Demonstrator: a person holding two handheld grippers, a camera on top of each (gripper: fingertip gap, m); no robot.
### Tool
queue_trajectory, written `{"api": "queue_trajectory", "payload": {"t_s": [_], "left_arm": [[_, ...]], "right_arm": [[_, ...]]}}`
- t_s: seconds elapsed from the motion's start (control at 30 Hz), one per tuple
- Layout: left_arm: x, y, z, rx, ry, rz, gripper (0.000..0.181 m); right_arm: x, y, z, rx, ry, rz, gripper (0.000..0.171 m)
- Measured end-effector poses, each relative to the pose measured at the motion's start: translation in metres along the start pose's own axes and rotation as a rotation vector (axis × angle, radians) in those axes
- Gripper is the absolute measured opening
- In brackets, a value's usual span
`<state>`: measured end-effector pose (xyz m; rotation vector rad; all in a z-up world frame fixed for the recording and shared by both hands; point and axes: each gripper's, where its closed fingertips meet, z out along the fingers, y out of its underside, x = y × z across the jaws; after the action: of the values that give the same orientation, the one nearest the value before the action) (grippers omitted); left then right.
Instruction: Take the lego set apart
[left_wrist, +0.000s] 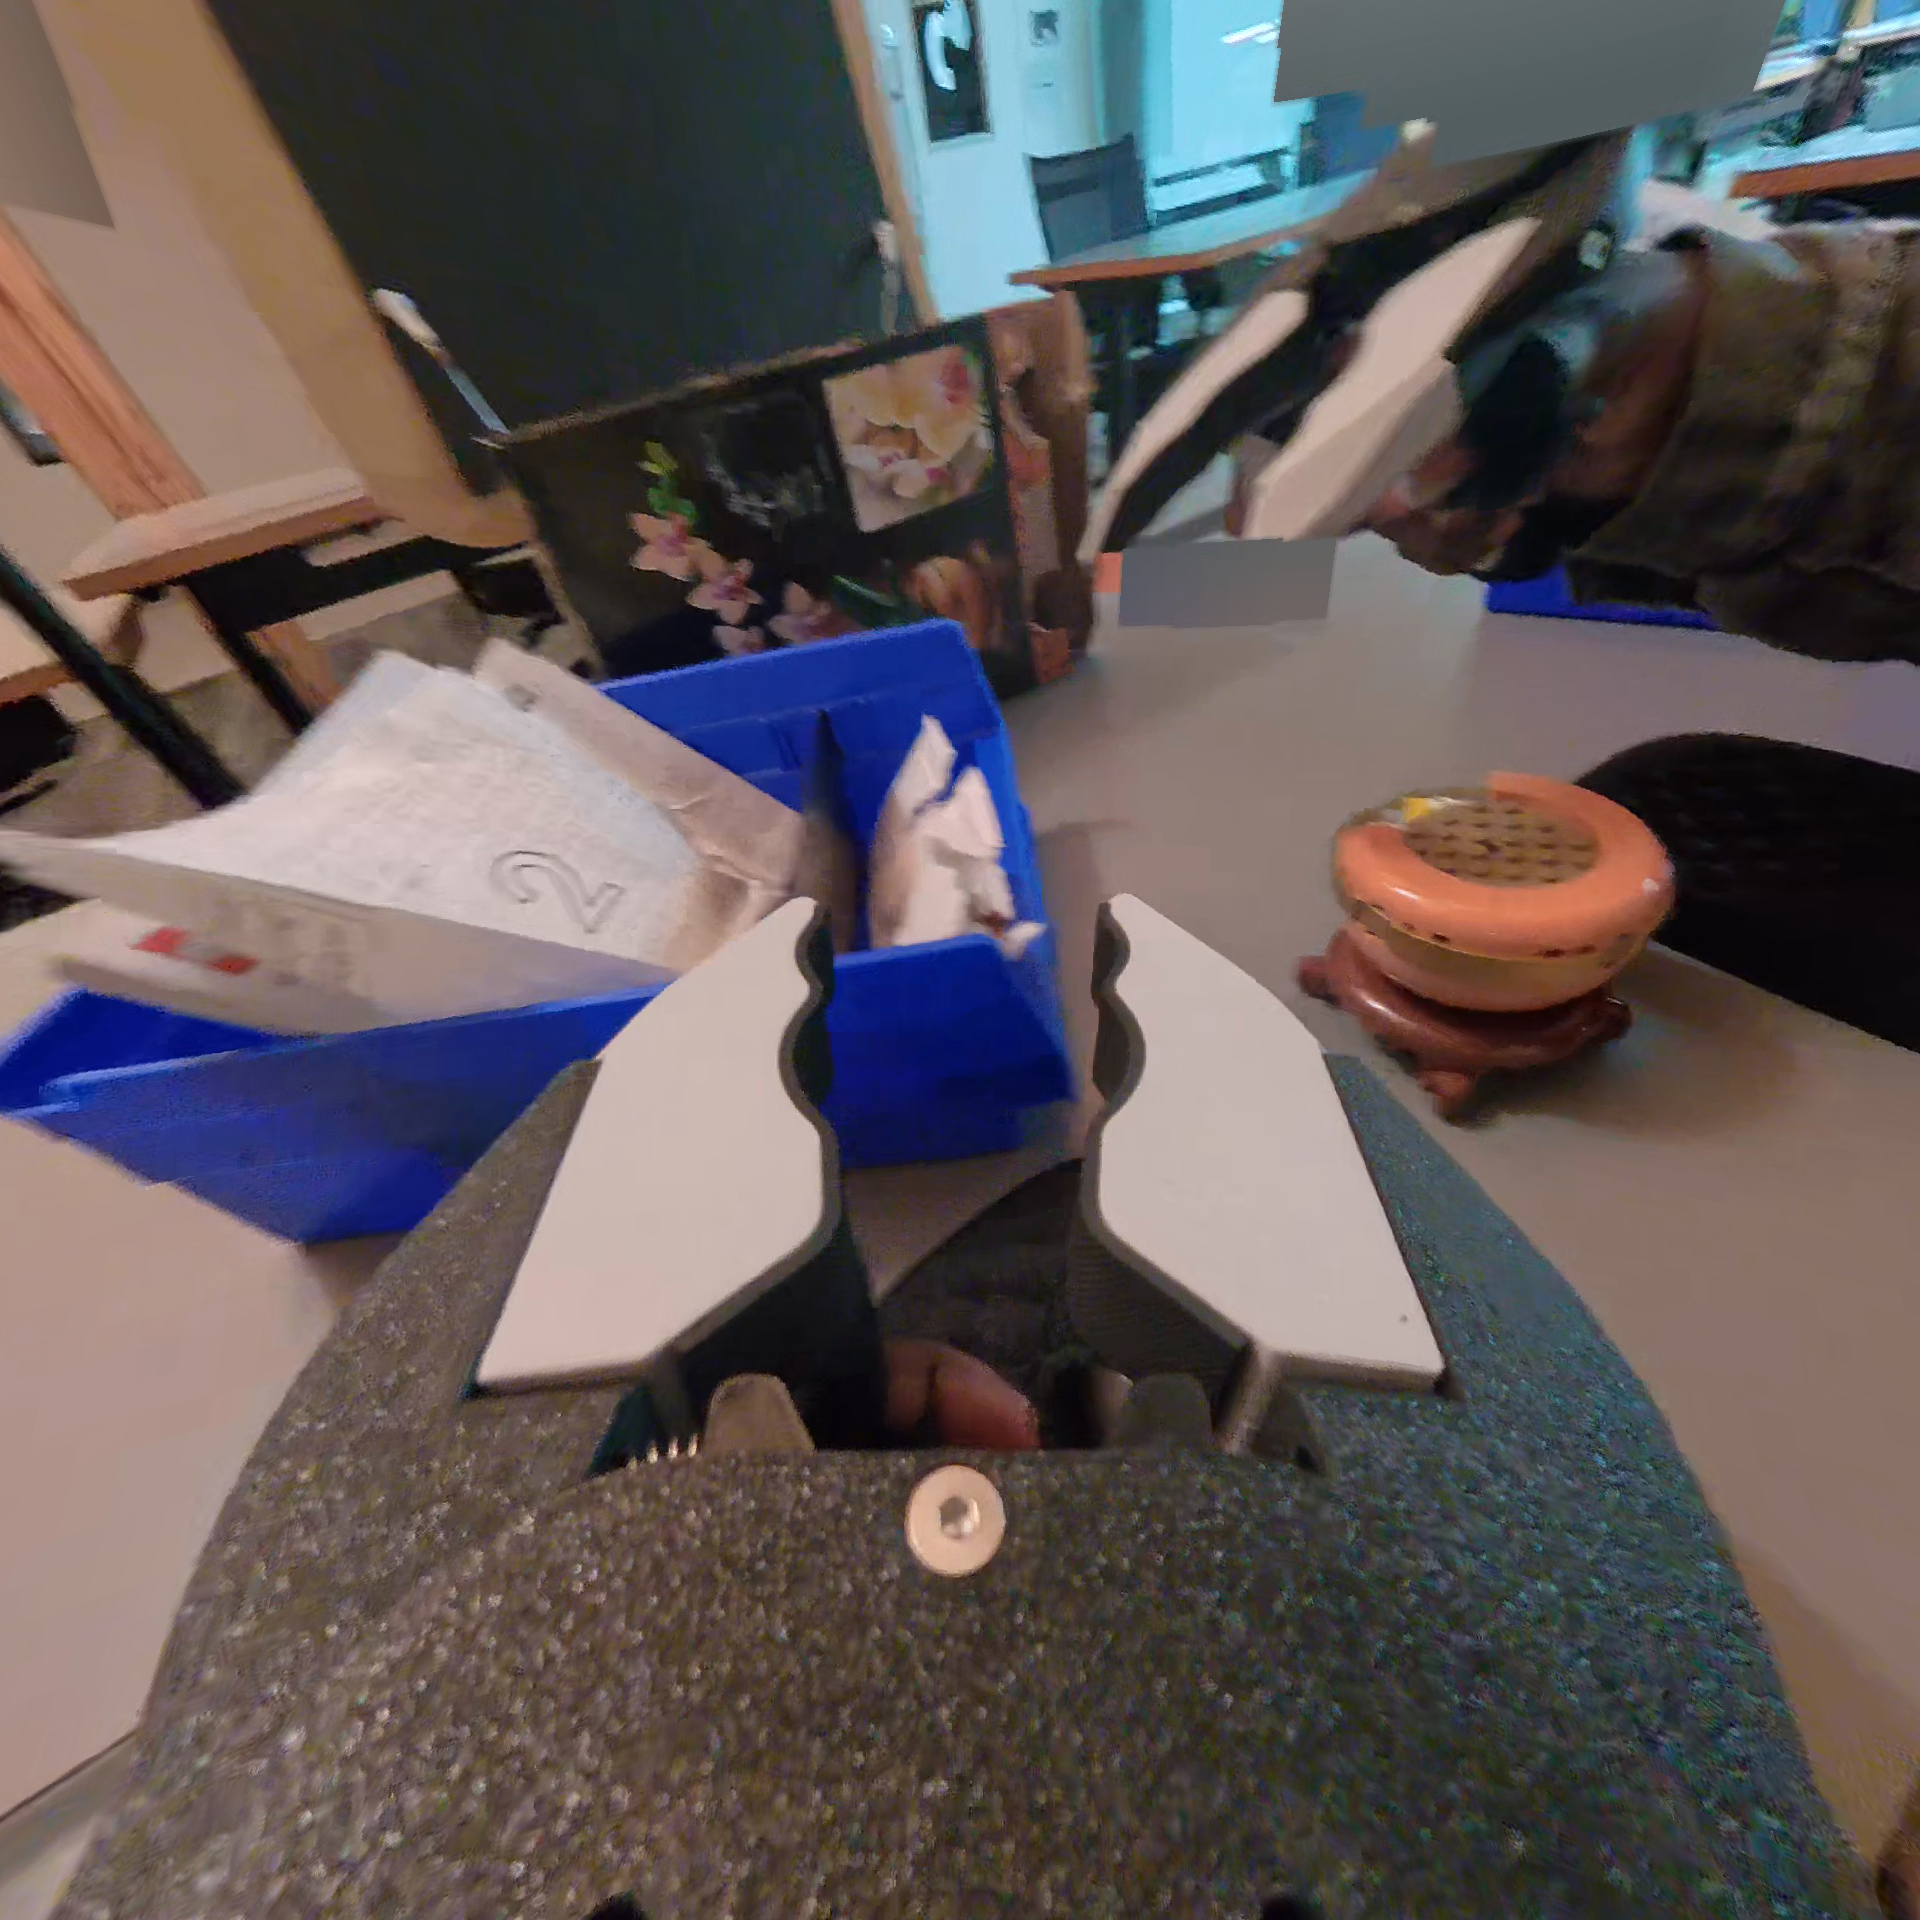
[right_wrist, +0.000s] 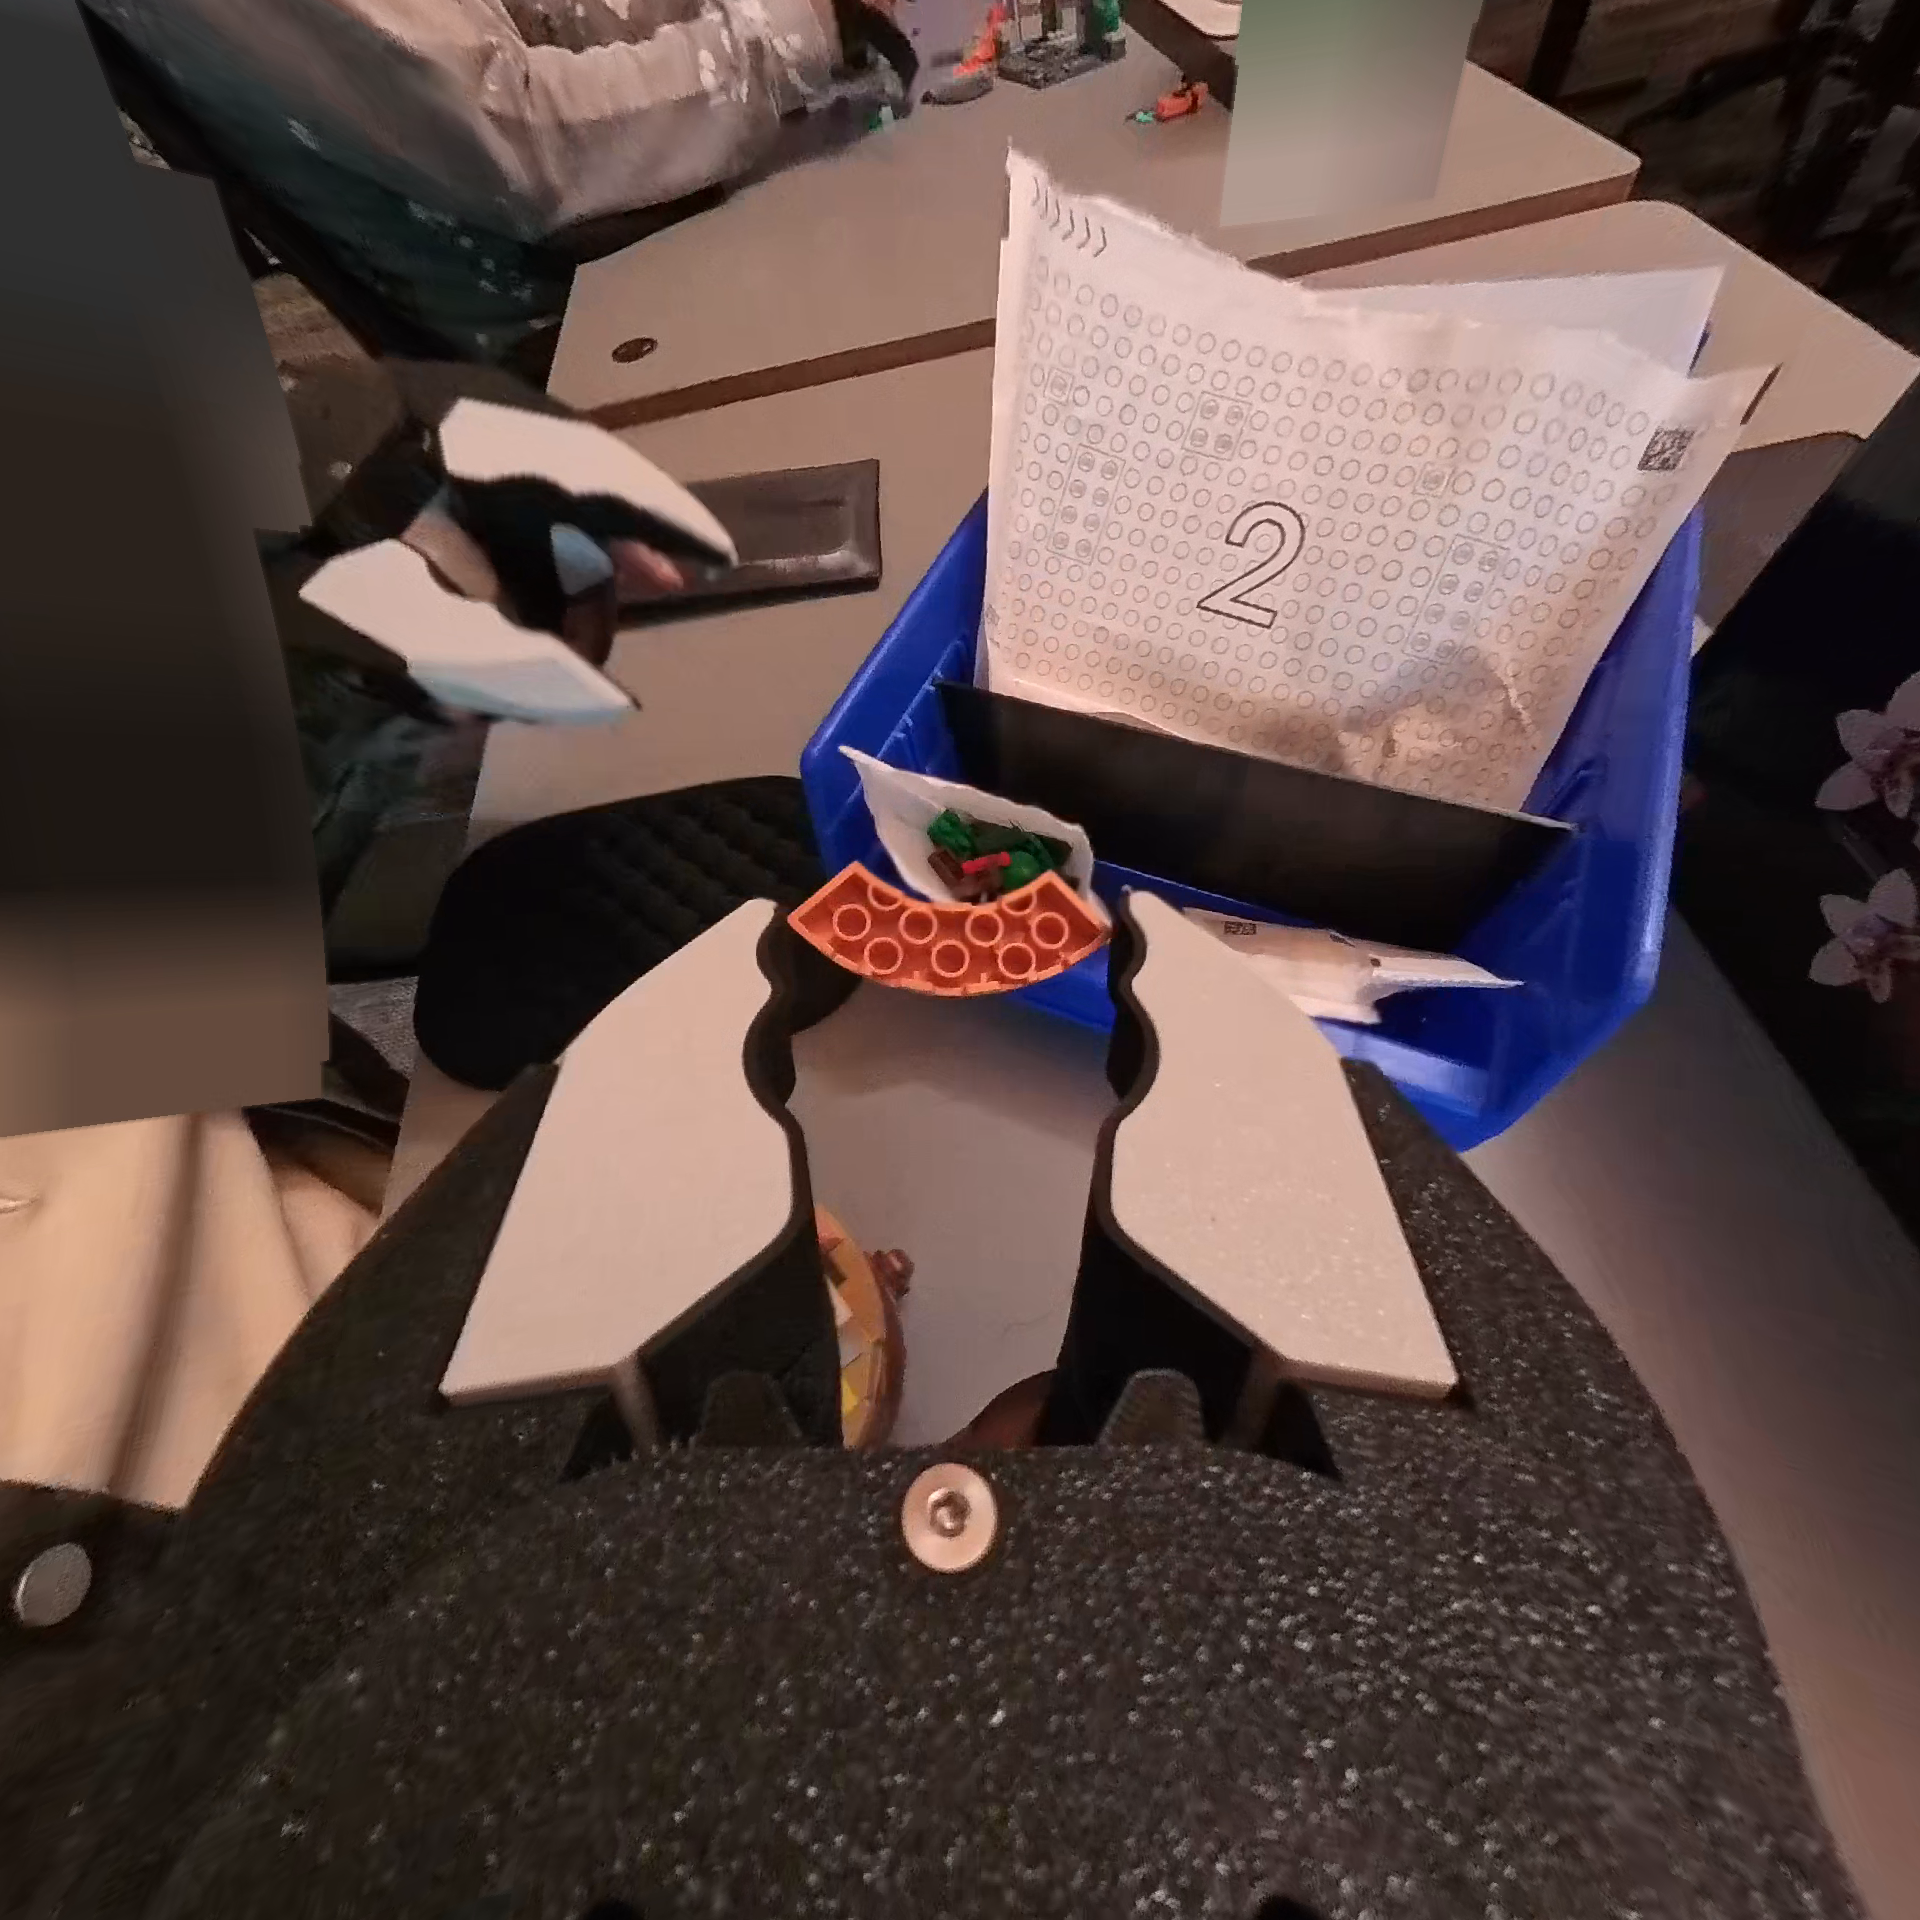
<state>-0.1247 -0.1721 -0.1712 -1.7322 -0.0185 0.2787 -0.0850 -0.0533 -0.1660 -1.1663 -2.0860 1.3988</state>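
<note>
Orange and curved, a studded plastic lego arc piece (right_wrist: 948, 940) sits clamped between the right gripper (right_wrist: 948, 935) tips, just before the blue plastic bin (right_wrist: 1538, 997). Likely step: dropping it in, which calls for moving over the bin's front compartment. Left gripper (left_wrist: 961, 940) gapes wide, empty; the round lego pot (left_wrist: 1496, 894) stands well beside the bin.

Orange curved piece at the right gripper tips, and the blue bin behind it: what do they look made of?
Orange curved piece: moulded plastic by the look, smooth, slight sheen, round tube sockets on its face. Blue bin: likely rigid plastic, glossy uniform walls, with a dark divider.
</note>
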Motion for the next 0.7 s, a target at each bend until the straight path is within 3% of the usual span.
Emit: {"api": "queue_trajectory", "payload": {"t_s": [0.17, 0.3, 0.43, 0.57, 0.7], "left_arm": [[-0.041, -0.027, -0.018, 0.095, -0.089, -0.036, 0.044], [-0.038, -0.012, -0.014, 0.091, -0.084, -0.084, 0.032], [-0.025, 0.005, -0.008, 0.079, -0.056, -0.124, 0.03], [-0.017, 0.011, -0.007, 0.092, -0.049, -0.135, 0.031], [-0.015, 0.015, -0.002, 0.093, -0.048, -0.14, 0.031]], "right_arm": [[0.005, -0.015, -0.008, 0.051, 0.036, -0.014, 0.057], [-0.005, -0.013, -0.025, 0.126, 0.078, 0.008, 0.058], [-0.017, 0.019, -0.064, 0.138, 0.141, 0.083, 0.058], [-0.005, 0.053, -0.141, 0.055, 0.298, 0.139, 0.058], [0.077, 0.073, -0.266, -0.187, 0.579, 0.257, 0.058]]}}
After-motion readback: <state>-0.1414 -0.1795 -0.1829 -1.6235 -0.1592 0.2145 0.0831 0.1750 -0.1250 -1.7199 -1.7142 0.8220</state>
